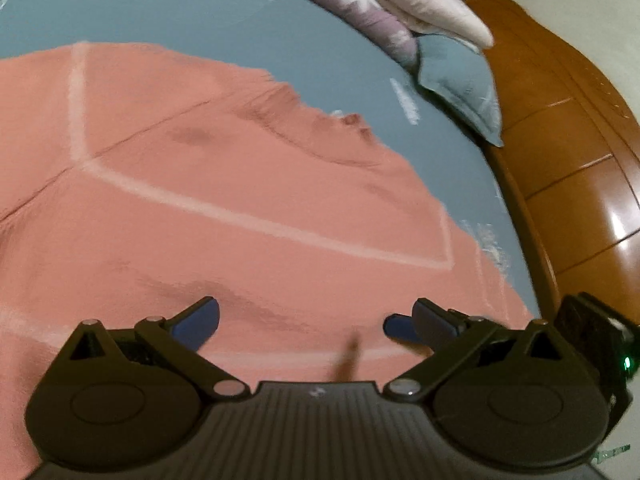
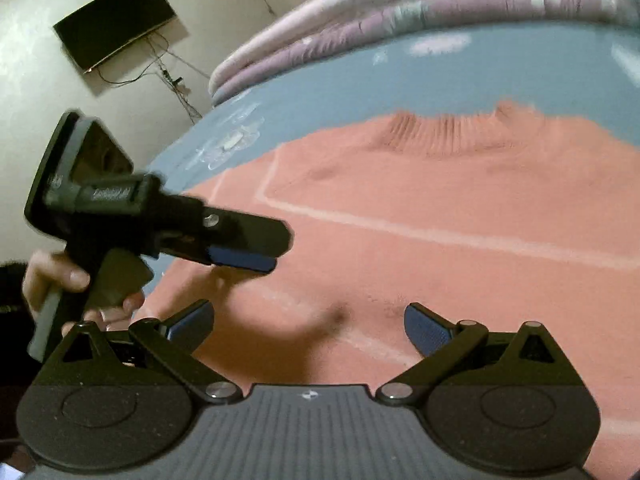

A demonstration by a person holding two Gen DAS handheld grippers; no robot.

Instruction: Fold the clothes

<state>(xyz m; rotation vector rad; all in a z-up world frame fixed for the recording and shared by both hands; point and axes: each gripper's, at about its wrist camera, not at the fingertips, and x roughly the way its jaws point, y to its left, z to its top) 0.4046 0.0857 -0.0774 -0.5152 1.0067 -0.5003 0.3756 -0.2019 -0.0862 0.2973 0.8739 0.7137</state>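
A salmon-pink sweater (image 1: 240, 208) with pale stripes lies flat on the blue bedsheet (image 1: 168, 12), its ribbed collar (image 2: 452, 136) toward the far side. My left gripper (image 1: 304, 322) hovers open just above the sweater's near part, with nothing between its blue pads. In the right wrist view the sweater (image 2: 440, 280) fills the middle, and my right gripper (image 2: 308, 318) is also open and empty over it. The left gripper (image 2: 240, 260) shows there from the side at the sweater's left edge, held by a hand (image 2: 56, 280).
Folded purple and pink quilts (image 2: 400, 12) lie along the far side of the bed, with a blue pillow (image 1: 460, 80) beside them. A wooden bed frame (image 1: 560, 140) bounds the bed in the left wrist view. A dark screen (image 2: 116, 20) with cables hangs on the wall.
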